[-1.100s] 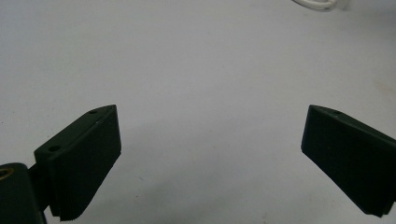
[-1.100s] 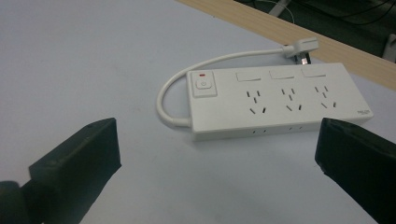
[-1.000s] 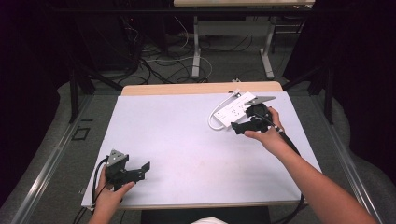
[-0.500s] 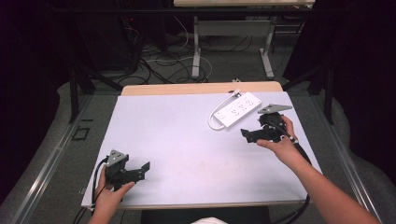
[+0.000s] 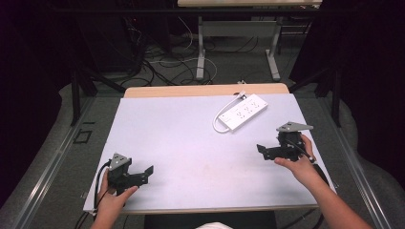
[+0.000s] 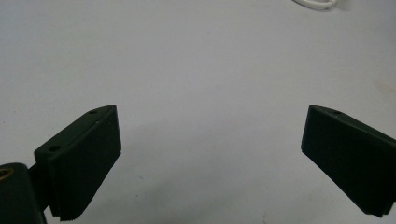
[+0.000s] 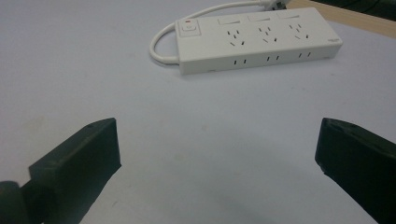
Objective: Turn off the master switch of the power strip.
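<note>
1. The power strip (image 5: pixel 243 112) lies flat at the far right of the desk (image 5: pixel 181 133), near the back edge, its white cord (image 5: pixel 220 120) looped at the end nearer the middle of the desk. In the right gripper view it sits ahead of the jaws with the switch end to the left.
2. The right gripper (image 5: pixel 267 151) hovers near the desk's right edge, well apart from the strip, jaws spread wide and holding nothing.
3. The left gripper (image 5: pixel 145 172) sits at the near left corner, also wide and empty, with bare desk between its jaws.
4. Risk: the strip looks broad and smooth. If the right gripper closes across its width off centre, the strip could pivot or slip out.
5. Risk: the strip lies flat, so jaws coming down steeply could strike the desk or push the strip toward the back edge instead of catching it.
6. Risk: the cord loop lies close by the switch end. A jaw could snag it and drag the strip askew.
7. Risk: a jaw pressing on the top face could land on the switch (image 7: pixel 189 28).
8. The left gripper is too far off to steady anything.
</note>
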`<state>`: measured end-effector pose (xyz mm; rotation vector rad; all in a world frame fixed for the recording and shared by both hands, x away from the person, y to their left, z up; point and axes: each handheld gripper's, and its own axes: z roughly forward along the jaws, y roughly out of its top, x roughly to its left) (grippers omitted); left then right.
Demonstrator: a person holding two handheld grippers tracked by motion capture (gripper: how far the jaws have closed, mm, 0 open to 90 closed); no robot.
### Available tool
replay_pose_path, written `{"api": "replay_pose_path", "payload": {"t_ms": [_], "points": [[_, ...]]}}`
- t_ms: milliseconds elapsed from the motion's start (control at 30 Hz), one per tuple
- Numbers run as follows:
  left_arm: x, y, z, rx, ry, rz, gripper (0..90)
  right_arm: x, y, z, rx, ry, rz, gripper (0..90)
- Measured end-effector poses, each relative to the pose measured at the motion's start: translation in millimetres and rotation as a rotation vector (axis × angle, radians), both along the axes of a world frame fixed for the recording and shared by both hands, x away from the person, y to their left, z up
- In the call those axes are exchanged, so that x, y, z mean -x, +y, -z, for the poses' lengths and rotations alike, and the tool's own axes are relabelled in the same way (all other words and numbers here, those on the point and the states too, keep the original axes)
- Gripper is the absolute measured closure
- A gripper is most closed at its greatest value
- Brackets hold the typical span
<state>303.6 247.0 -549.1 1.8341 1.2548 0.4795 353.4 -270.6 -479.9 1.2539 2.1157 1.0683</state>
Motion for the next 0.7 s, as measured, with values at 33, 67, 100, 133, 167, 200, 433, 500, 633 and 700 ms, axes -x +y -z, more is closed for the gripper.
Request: {"api": "replay_pose_path", "payload": {"t_ms": [33,67,100,133,167,200,433,500,633,700], "points": [[-0.2,0.1,0.1,0.0,-0.002,0.0,4.8,2.5,-2.2,1.6,-0.005,0.0,0.008,0.0],[-0.1,0.0,0.2,0.0,-0.002,0.0,4.8,4.6,-3.9,3.5,-0.015,0.003,0.013,0.0],[0.0,-0.2,0.4,0.003,0.0,-0.003,4.8,6.3,-6.5,5.2,-0.012,-0.002,0.019,0.0],[0.0,-0.2,0.4,0.002,0.0,-0.003,4.7,8.1,-8.4,7.2,-0.021,-0.001,0.02,0.0],[0.0,-0.3,0.4,0.002,0.0,-0.004,4.8,10.5,-10.0,8.6,-0.025,0.001,0.027,0.0],[0.1,-0.3,0.4,0.003,0.0,-0.004,4.8,12.4,-12.2,10.1,-0.02,-0.008,0.033,0.0],[0.2,-0.2,0.2,-0.001,-0.001,-0.002,4.8,26.0,-23.0,25.0,-0.048,-0.016,0.064,0.0],[0.2,-0.4,0.4,0.003,0.0,-0.004,4.8,30.0,-25.6,29.8,-0.044,-0.025,0.081,0.0],[0.2,-0.3,0.4,0.002,0.0,-0.005,4.8,38.2,-31.6,38.5,-0.046,-0.034,0.093,0.0],[0.3,-0.4,0.4,0.002,0.001,-0.005,4.8,42.7,-34.2,43.4,-0.048,-0.031,0.096,0.0]]}}
